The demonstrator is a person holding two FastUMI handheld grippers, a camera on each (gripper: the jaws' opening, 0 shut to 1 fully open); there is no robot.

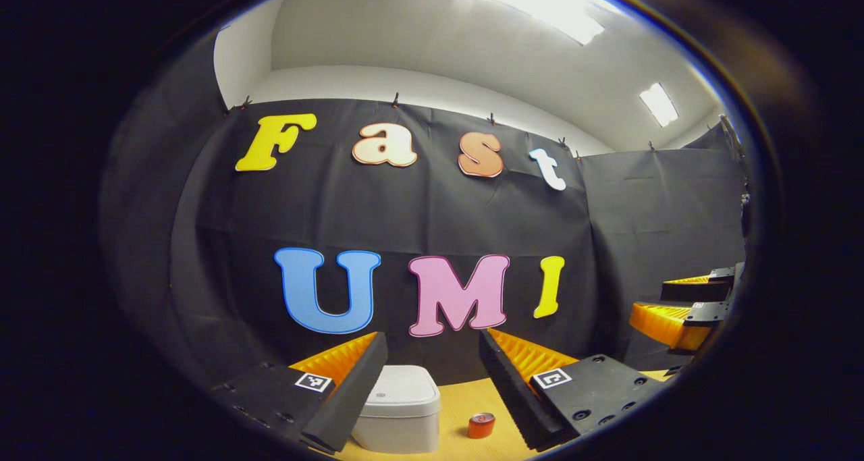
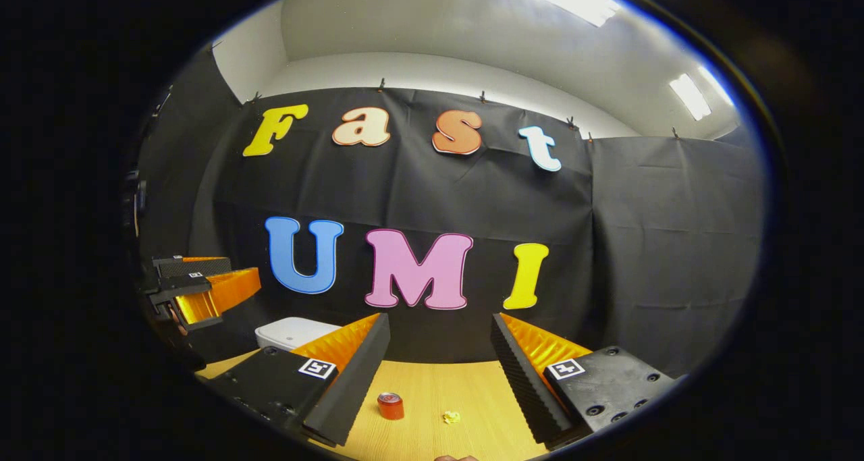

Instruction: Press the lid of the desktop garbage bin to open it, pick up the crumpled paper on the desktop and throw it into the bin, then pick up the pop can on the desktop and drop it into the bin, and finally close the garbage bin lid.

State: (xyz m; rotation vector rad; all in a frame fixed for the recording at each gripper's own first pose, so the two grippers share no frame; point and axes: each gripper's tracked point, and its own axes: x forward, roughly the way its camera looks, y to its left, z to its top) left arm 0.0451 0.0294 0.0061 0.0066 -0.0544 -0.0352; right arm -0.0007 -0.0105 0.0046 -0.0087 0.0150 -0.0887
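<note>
Wooden desktop [image 2: 432, 393] against black cloth wall [image 2: 641, 245], white ceiling [image 1: 418, 36], both tools gaping, empty.

A light wooden surface [image 2: 432, 393] carried 3 things. A white bin [image 1: 398, 410] with its lid shut stood at the left, a red can [image 2: 390, 405] stood upright near it, and a small yellow crumpled paper [image 2: 451, 417] lay just beside the can.
</note>
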